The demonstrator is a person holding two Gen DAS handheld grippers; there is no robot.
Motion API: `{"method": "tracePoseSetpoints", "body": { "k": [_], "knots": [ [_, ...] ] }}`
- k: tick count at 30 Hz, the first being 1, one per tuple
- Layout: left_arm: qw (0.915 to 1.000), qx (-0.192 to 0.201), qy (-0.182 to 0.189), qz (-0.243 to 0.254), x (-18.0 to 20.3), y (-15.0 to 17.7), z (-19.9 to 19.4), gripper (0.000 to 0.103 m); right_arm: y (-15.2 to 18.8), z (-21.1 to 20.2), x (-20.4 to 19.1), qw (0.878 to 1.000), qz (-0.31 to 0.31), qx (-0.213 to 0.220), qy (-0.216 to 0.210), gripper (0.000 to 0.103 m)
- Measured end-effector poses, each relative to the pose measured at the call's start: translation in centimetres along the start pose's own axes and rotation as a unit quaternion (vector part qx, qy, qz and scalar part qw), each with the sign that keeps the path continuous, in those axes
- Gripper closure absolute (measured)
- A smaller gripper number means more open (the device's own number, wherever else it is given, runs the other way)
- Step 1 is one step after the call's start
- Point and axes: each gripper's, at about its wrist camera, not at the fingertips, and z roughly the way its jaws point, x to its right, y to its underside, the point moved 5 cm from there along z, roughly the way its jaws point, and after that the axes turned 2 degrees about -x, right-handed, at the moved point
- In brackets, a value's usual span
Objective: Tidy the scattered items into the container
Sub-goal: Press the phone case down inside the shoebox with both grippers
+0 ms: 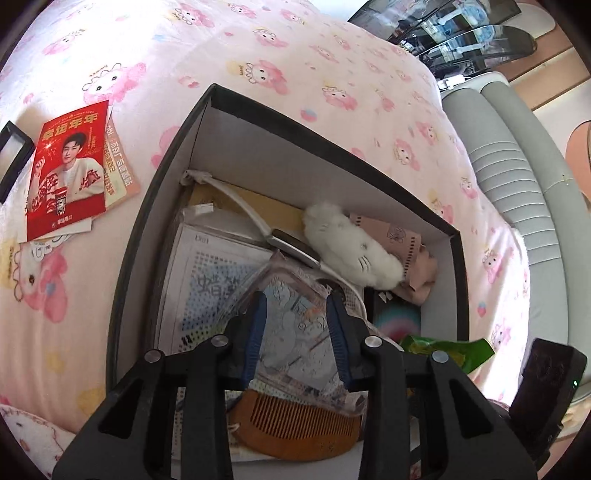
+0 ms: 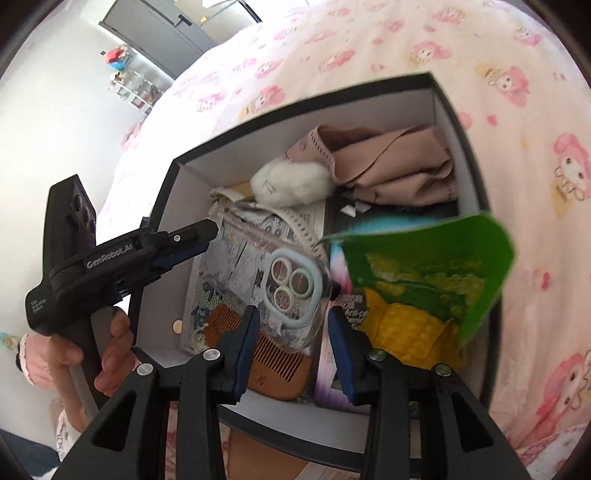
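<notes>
A black box [image 1: 258, 107] with white inner walls sits on the pink bed. Inside it lie a white plush [image 1: 351, 251], a wooden comb [image 1: 295, 428], a clear printed phone case [image 1: 295, 332], printed sheets and a pink cloth [image 2: 399, 170]. My left gripper [image 1: 296, 301] hangs open over the box, and the phone case shows through its gap, lying below. In the right wrist view the left gripper [image 2: 203, 240] is above the box's left wall with nothing in it. My right gripper [image 2: 294, 314] is open above the box's near side. A blurred green and yellow packet [image 2: 424, 280] is just right of its right finger, not between the pads.
Red printed cards [image 1: 66, 166] and a black-framed object [image 1: 11, 155] lie on the bed left of the box. A grey padded seat [image 1: 517, 184] and dark glass shelves [image 1: 461, 33] stand beyond the bed's right edge. A person's hand [image 2: 110, 350] holds the left gripper's handle.
</notes>
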Motion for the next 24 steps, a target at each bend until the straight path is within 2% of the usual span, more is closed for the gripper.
{"method": "tracePoseSetpoints", "body": {
  "k": [4,6,8,11,13,16,19,24],
  "knots": [
    [0.9995,0.031,-0.007,0.008,0.9,-0.6,-0.8,0.067,0.4,-0.7,0.3,1.0,0.005,-0.004,-0.012,0.068],
    [0.9996,0.02,-0.021,0.008,0.8,-0.9,-0.2,0.061,0.5,-1.0,0.4,1.0,0.004,-0.001,-0.013,0.068],
    [0.9992,0.006,-0.035,0.016,0.9,-1.5,0.5,0.061,0.3,-0.7,0.3,1.0,0.002,-0.002,-0.009,0.068],
    [0.9978,0.017,-0.059,0.023,1.0,-2.1,0.4,0.061,0.0,0.0,0.0,1.0,-0.002,-0.008,-0.002,0.068],
    [0.9976,0.019,-0.06,0.028,1.1,-2.4,0.7,0.063,-0.1,0.2,-0.2,1.0,-0.007,-0.007,-0.002,0.068],
    [0.9965,0.005,-0.079,0.027,0.7,-2.6,1.7,0.064,-0.2,-0.1,-0.1,1.0,-0.007,0.004,-0.012,0.07],
    [0.9973,-0.017,-0.068,0.024,0.7,-2.0,1.6,0.064,-0.1,-0.1,0.1,1.0,-0.005,0.0,-0.011,0.07],
    [0.9989,-0.026,-0.035,0.019,1.1,-0.6,0.3,0.064,0.1,0.5,-0.2,1.0,-0.009,-0.016,-0.006,0.07]
  ]
}}
